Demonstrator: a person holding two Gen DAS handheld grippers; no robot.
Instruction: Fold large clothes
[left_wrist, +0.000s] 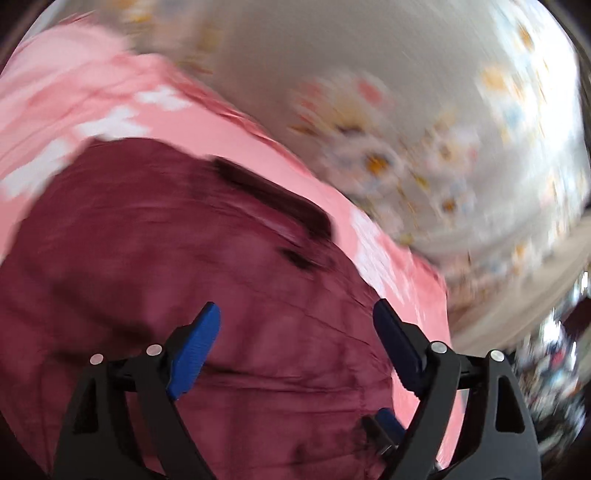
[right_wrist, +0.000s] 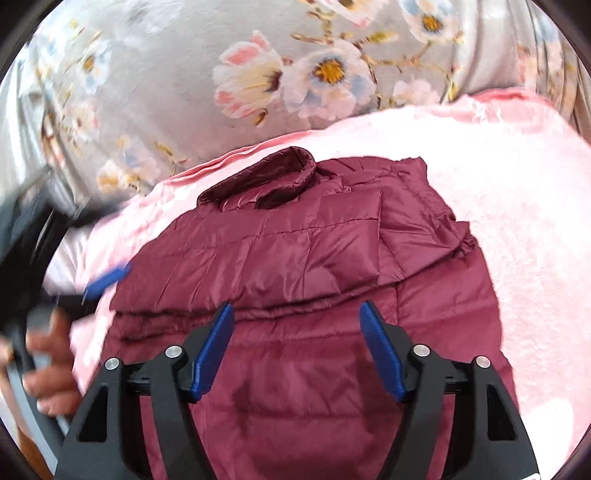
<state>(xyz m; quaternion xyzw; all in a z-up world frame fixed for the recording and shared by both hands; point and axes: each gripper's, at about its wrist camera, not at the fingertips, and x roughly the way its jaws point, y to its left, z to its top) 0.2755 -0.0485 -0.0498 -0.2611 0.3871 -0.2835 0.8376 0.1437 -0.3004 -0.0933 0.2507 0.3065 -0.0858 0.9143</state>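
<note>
A maroon quilted puffer jacket (right_wrist: 314, 266) lies on a pink blanket (right_wrist: 517, 206), collar at the far end, with a sleeve folded across its body. My right gripper (right_wrist: 295, 314) is open and empty, hovering over the jacket's lower half. In the left wrist view, which is motion-blurred, the jacket (left_wrist: 184, 277) fills the lower left. My left gripper (left_wrist: 295, 314) is open and empty above it. The left gripper's blue fingertip (right_wrist: 107, 280) shows blurred at the jacket's left edge in the right wrist view, and the right gripper's fingers (left_wrist: 386, 424) show low in the left wrist view.
A grey floral bedsheet (right_wrist: 295, 74) lies beyond the pink blanket (left_wrist: 92, 92) and also shows in the left wrist view (left_wrist: 406, 110). The person's hand (right_wrist: 51, 362) holds the left gripper's handle at the left edge. Blurred room clutter (left_wrist: 554, 350) is at the far right.
</note>
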